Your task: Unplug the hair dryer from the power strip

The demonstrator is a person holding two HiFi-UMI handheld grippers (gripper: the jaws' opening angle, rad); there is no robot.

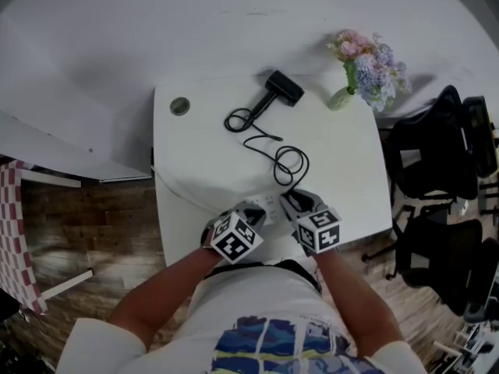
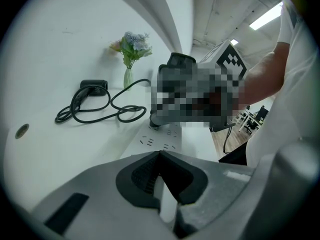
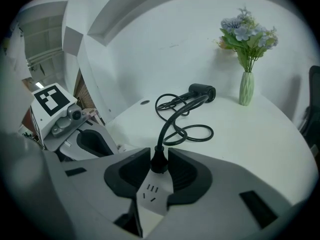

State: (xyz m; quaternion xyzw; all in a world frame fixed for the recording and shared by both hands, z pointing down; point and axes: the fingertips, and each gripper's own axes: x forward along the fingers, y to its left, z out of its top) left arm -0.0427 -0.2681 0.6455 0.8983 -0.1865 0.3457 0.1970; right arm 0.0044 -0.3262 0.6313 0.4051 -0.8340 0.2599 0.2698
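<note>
Hair dryer [image 1: 281,88]: black, lying flat at the upper middle of the head view, well apart from both claws.
Cord [image 1: 290,164]: runs in loose loops from the dryer down the frame toward the strip.
Plug [image 3: 159,161]: black, seated upright in the power strip [image 1: 265,206]; seen only in the right gripper view, and covered by the claws in the head view.
Power strip position: white, at the lower middle of the head view, near the worktop's [image 1: 203,154] near edge.
Hidden: a mosaic patch covers most of the right claw in the left gripper view, and the strip's ends are under the claws.
Right claw [image 3: 159,156]: half closed, both pads pressed against the plug's sides, with empty sockets showing below it.
Left claw [image 2: 161,156]: tips drawn together, pinching a white sliver of the strip's end.
Open room: bare worktop left of the cord and between the strip and the dryer.
Edges: a round grommet [image 1: 180,106] at the far left corner, a vase of flowers [image 1: 341,97] at the far right corner, and black chairs [image 1: 437,154] just past the right edge.
</note>
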